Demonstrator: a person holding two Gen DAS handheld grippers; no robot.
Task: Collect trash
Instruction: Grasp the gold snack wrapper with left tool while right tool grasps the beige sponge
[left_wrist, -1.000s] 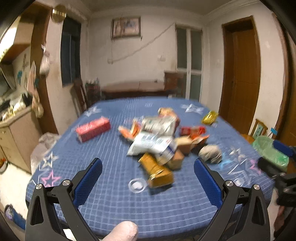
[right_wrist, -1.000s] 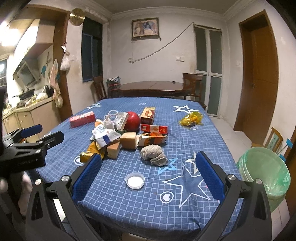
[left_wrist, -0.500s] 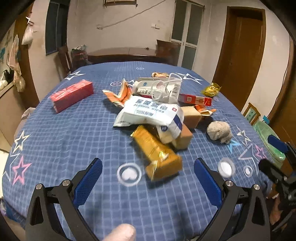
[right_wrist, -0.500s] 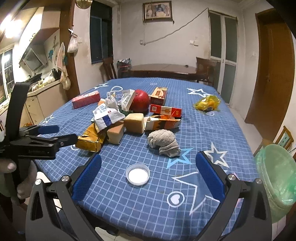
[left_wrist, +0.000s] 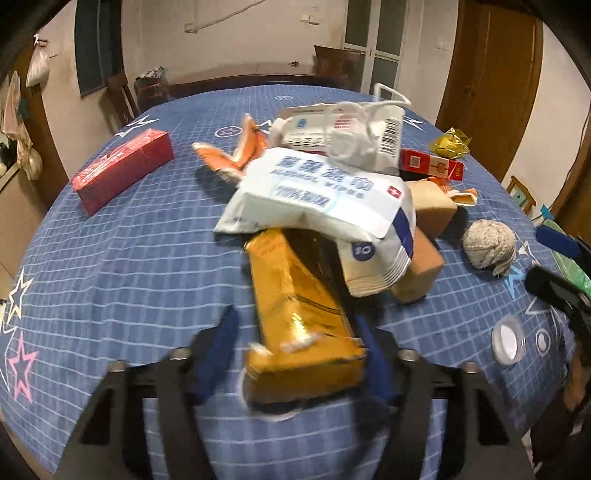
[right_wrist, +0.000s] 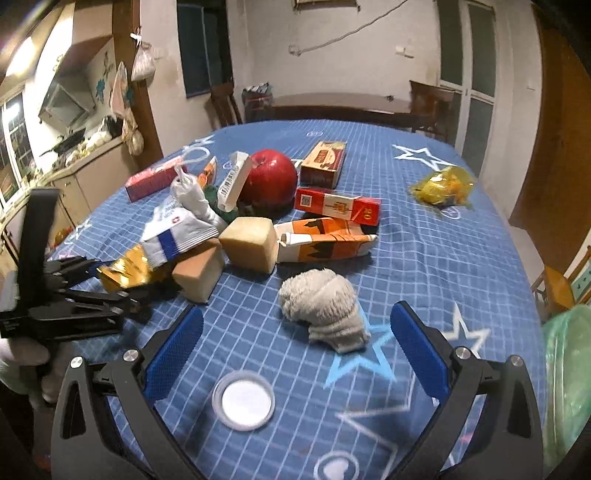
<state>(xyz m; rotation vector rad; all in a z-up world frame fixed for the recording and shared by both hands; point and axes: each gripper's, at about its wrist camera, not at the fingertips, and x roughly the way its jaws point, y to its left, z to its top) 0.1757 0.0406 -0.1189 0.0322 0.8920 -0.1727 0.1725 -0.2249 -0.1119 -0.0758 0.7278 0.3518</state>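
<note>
A pile of trash lies on the blue checked tablecloth (left_wrist: 110, 258). My left gripper (left_wrist: 295, 354) has its blue pads on both sides of the near end of a gold foil packet (left_wrist: 299, 317), blurred by motion; the packet also shows in the right wrist view (right_wrist: 127, 271), with the left gripper (right_wrist: 107, 291) around it. A white alcohol wipes pack (left_wrist: 325, 199) lies on the packet's far end. My right gripper (right_wrist: 295, 354) is open and empty, just short of a grey rolled cloth (right_wrist: 321, 299) and above a round white lid (right_wrist: 243, 400).
Red box (left_wrist: 122, 170), red cigarette carton (right_wrist: 338, 205), orange carton (right_wrist: 325, 240), tan blocks (right_wrist: 251, 243), a red apple (right_wrist: 269, 177) and a yellow wrapper (right_wrist: 443, 184) lie on the table. A green-lined bin (right_wrist: 565, 387) stands at the right edge.
My left gripper moved forward and down to the gold packet and its jaws narrowed around it. My right gripper moved closer to the grey cloth and lid.
</note>
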